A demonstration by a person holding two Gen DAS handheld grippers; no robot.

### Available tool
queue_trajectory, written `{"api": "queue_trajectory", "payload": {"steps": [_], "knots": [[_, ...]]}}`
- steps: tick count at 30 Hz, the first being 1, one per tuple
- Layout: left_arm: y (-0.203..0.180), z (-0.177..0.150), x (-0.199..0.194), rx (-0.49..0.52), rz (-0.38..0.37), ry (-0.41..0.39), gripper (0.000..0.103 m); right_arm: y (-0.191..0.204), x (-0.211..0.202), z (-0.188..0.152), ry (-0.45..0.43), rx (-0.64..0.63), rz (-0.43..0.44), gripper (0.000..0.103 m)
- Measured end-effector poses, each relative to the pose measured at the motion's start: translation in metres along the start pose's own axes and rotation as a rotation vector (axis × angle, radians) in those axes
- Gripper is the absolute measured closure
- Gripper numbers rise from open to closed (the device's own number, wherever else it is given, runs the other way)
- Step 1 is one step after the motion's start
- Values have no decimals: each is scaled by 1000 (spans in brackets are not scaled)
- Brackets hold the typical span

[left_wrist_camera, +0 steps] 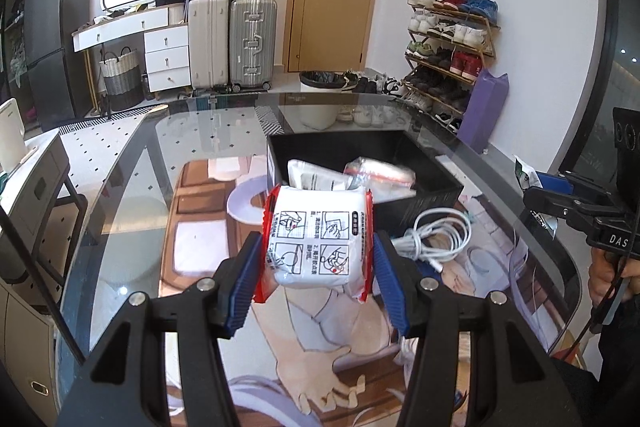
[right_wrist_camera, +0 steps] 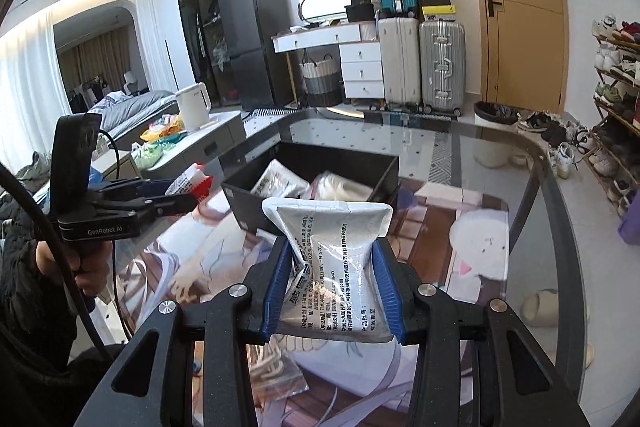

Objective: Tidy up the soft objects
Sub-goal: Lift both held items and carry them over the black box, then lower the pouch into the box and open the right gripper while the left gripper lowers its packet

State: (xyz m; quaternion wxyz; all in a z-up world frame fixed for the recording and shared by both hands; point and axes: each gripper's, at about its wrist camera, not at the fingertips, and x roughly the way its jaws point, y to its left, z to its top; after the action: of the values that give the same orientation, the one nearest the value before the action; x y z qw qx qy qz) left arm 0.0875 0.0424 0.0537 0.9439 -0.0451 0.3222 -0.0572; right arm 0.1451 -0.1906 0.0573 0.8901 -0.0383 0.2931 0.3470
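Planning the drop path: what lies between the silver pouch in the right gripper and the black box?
Right wrist view: only bare glass table separates the silver pouch from the black box.

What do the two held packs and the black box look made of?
White pack in left gripper: glossy plastic film with red sealed edges, puffy.
Silver pouch in right gripper: crinkled foil-like laminate, shiny; exact material unclear.
Black box: matte, stiff walls, probably cardboard or plastic.

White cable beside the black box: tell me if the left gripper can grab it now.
Probably not. The left gripper is shut on a red-edged white packet, so its jaws are full. The white cable lies uncovered on the glass table.
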Motion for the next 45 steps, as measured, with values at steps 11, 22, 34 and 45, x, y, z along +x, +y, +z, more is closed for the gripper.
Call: {"api": "queue_trajectory", "payload": {"steps": [11,22,34,45], "knots": [[-7,24,3,5,-4,-40,49,3,1,24,-48,-15,9,61],[-7,37,15,-4,-7,-62,49,5,13,47,-60,-21,31,61],[-5,50,38,-33,-10,-53,49,8,46,69,-42,-14,66,61],[-10,53,57,-42,-10,-30,49,1,83,78,3,-6,69,61]]}}
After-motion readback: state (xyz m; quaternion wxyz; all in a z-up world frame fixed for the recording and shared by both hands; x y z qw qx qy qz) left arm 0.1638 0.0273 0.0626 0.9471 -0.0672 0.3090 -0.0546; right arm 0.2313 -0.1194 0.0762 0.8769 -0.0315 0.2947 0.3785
